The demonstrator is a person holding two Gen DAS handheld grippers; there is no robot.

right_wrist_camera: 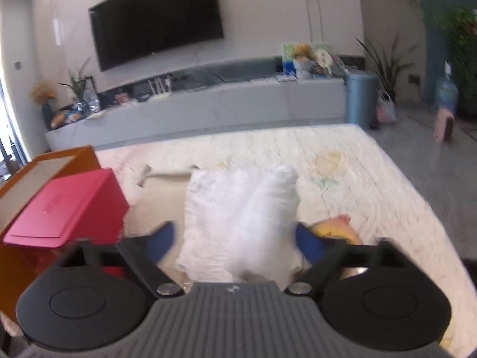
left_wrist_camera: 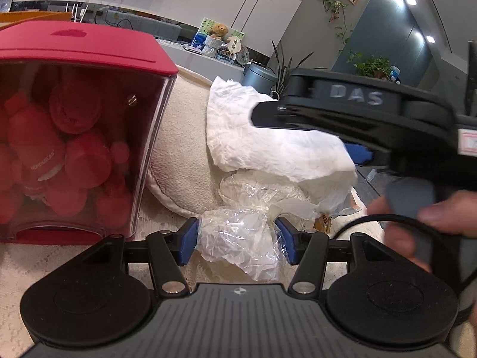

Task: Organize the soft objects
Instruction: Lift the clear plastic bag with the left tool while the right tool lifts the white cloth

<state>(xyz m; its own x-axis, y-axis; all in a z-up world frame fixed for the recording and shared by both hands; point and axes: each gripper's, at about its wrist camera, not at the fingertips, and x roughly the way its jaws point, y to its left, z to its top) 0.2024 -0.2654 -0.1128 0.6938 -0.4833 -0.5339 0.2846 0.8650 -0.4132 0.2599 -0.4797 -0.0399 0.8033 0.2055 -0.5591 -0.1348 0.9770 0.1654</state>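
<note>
Left wrist view: left gripper (left_wrist_camera: 237,240) at lower centre, blue pads either side of a crumpled clear plastic bag (left_wrist_camera: 238,238). Left pad touches the bag, right pad looks just at its edge, so it seems to be grasping the bag, though the grip isn't firm-looking. Behind the bag, a cream cushion (left_wrist_camera: 182,149) in mid frame w/ a white fluffy cloth (left_wrist_camera: 268,137) draped over it. Red-lidded clear box (left_wrist_camera: 74,125) fills the left side, packed w/ red plush toys (left_wrist_camera: 59,155). Right gripper (left_wrist_camera: 342,113) comes in from the right edge, blurred, its tip over the white cloth; can't tell from here if it's clenched. A hand (left_wrist_camera: 423,223) holds its grip at lower right.

Right wrist view: blurry. Right gripper (right_wrist_camera: 235,238) jaws spread wide, released, w/ the white cloth (right_wrist_camera: 238,220) between them, touching neither pad. Red box (right_wrist_camera: 68,205) at left, orange box (right_wrist_camera: 44,167) behind it. Yellow-pink soft item (right_wrist_camera: 334,226) just beside the right pad. All on a cream rug (right_wrist_camera: 357,185).
</note>
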